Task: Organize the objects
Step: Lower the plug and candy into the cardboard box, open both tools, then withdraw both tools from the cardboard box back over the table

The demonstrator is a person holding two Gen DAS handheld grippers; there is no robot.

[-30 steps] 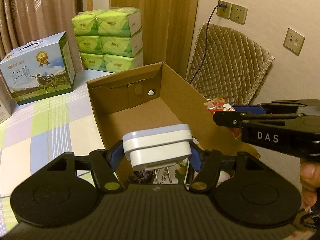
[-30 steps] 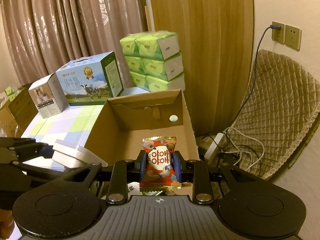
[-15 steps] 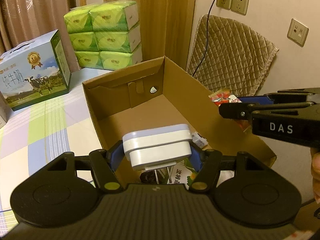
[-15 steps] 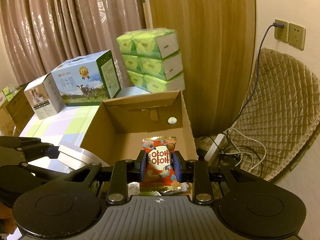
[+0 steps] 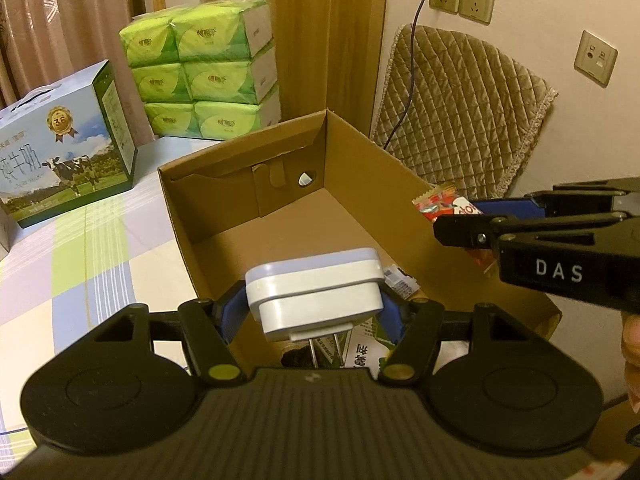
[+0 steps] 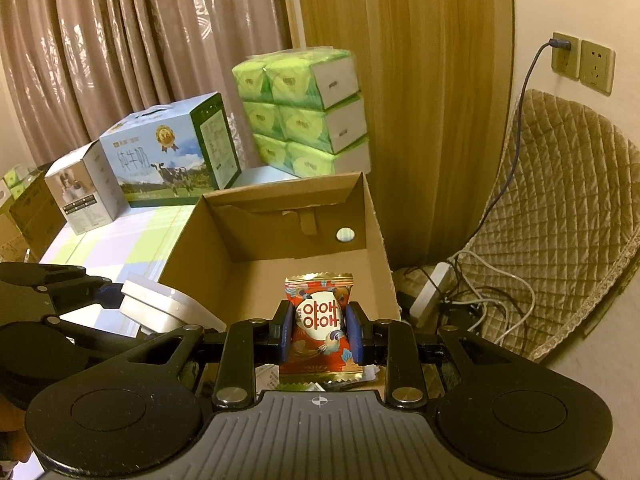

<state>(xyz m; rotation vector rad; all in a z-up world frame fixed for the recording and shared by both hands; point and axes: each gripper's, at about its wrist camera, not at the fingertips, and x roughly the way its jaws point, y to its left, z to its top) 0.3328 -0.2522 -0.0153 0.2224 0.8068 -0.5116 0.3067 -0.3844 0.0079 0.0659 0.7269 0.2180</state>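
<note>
Over the near end of the box [image 5: 352, 168], the left gripper [image 5: 314, 306] is clamping a white plug [image 5: 314, 294] across its short sides — the plug's long axis is running crosswise between the blue pads, prongs pointing down and back toward the camera. It's hanging just above the box's near left corner, so the open floor is lying ahead and a bit right of the jaws.

Right beside it, the right gripper [image 6: 318, 330] is pinching a red snack pack [image 6: 318, 326] upright, narrow grip on its middle, crimped ends sticking out top and bottom. That one is sitting more squarely over the box's near end, so I'd say it's nearer to a clean drop.

Room-wise: the far half of the box floor is looking bare, while a few packets [image 5: 362, 354] are already lying at the near end under both tools. The right wall is running close under the right gripper in the left view, and the two tools are close side by side — probably worth letting go one at a time. Milk carton [image 6: 168, 160] and tissue packs [image 6: 304, 116] are sitting well behind the box, out of the way.
</note>
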